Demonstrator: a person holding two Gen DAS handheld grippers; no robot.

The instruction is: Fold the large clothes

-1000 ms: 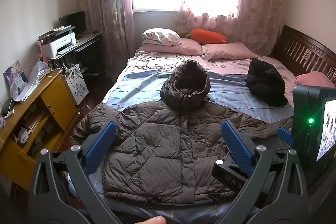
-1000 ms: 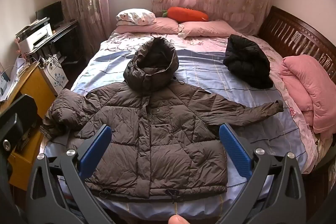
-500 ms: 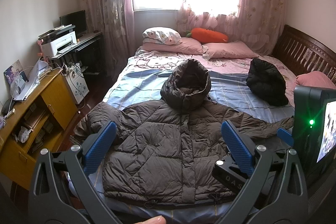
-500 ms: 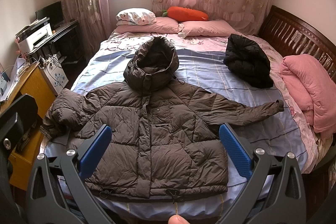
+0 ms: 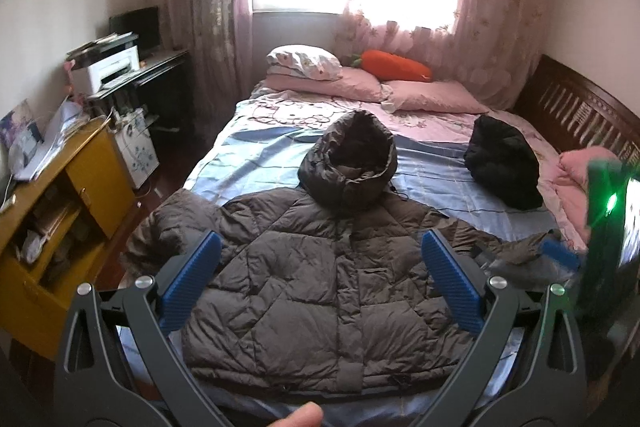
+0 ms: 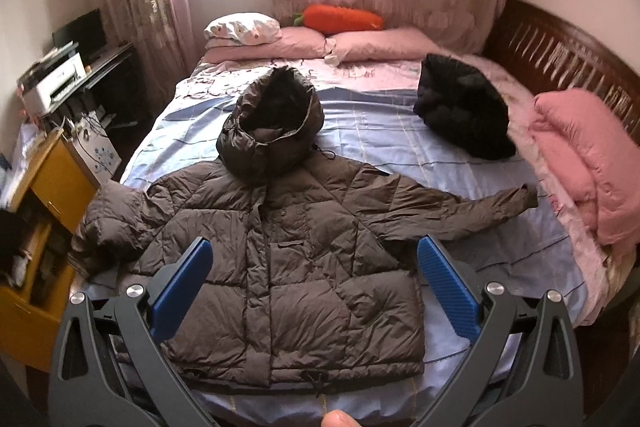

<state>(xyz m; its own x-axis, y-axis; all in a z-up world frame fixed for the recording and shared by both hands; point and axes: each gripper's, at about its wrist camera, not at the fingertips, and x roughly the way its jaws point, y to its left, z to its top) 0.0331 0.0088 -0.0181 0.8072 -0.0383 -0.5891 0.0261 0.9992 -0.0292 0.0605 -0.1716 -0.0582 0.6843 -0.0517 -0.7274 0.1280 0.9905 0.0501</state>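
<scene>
A brown hooded puffer jacket (image 5: 320, 291) (image 6: 288, 267) lies flat, front up, across the near end of the bed, hood toward the pillows. Its left sleeve bunches at the bed's left edge; its right sleeve (image 6: 472, 211) stretches out over the sheet. My left gripper (image 5: 320, 279) hovers open above the jacket's body, blue pads wide apart, nothing between them. Likewise my right gripper (image 6: 312, 279) stands open over the jacket's lower half and holds nothing. In the left wrist view the right gripper's body with a green light (image 5: 608, 227) shows at the right edge.
A black jacket (image 6: 464, 111) lies bunched at the far right of the blue sheet (image 6: 380, 131). Pink pillows, a carrot cushion (image 6: 340, 19) and a folded pink quilt (image 6: 588, 163) line the bed's far and right sides. A yellow cabinet (image 5: 52, 219) stands left of the bed.
Both grippers have moved a little forward toward the bed and tilted down; the right one has blurred in the left view. The jacket lies as before.
</scene>
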